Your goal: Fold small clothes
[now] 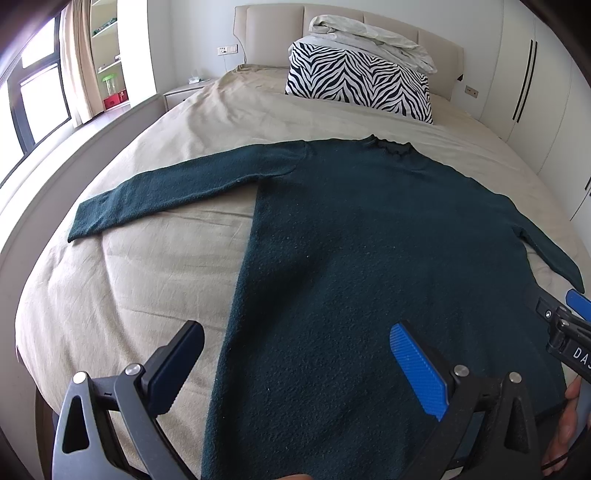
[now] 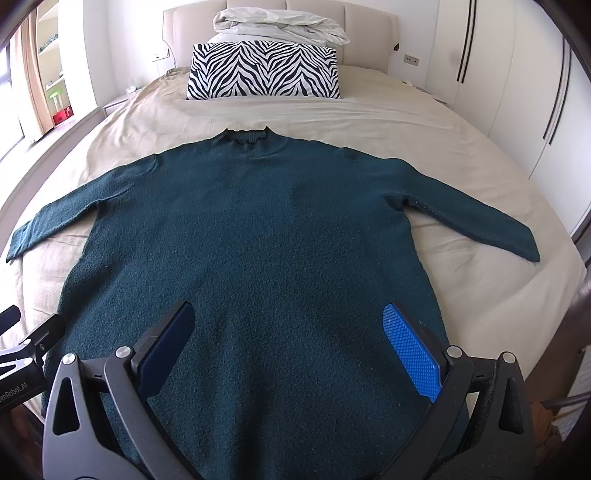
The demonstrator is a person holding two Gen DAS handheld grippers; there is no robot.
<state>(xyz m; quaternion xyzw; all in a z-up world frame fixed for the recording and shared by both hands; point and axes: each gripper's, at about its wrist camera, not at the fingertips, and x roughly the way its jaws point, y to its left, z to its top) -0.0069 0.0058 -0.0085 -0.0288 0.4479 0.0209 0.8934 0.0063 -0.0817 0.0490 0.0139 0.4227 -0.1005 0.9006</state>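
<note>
A dark green knit sweater (image 1: 369,251) (image 2: 258,236) lies flat and face up on the bed, collar toward the headboard, both sleeves spread outward. My left gripper (image 1: 295,339) hovers open over the sweater's lower left edge, nothing between its blue pads. My right gripper (image 2: 288,325) stands open above the lower middle of the sweater, also holding nothing. The left sleeve (image 1: 177,188) stretches across the sheet; the right sleeve (image 2: 476,221) angles to the right. The right gripper's tip (image 1: 569,317) shows at the left wrist view's right edge.
The bed has a beige sheet (image 1: 129,295) (image 2: 480,288). A zebra-striped pillow (image 2: 264,70) and a crumpled white duvet (image 2: 280,22) sit by the headboard. A window and shelves are to the left, white wardrobes (image 2: 498,74) to the right.
</note>
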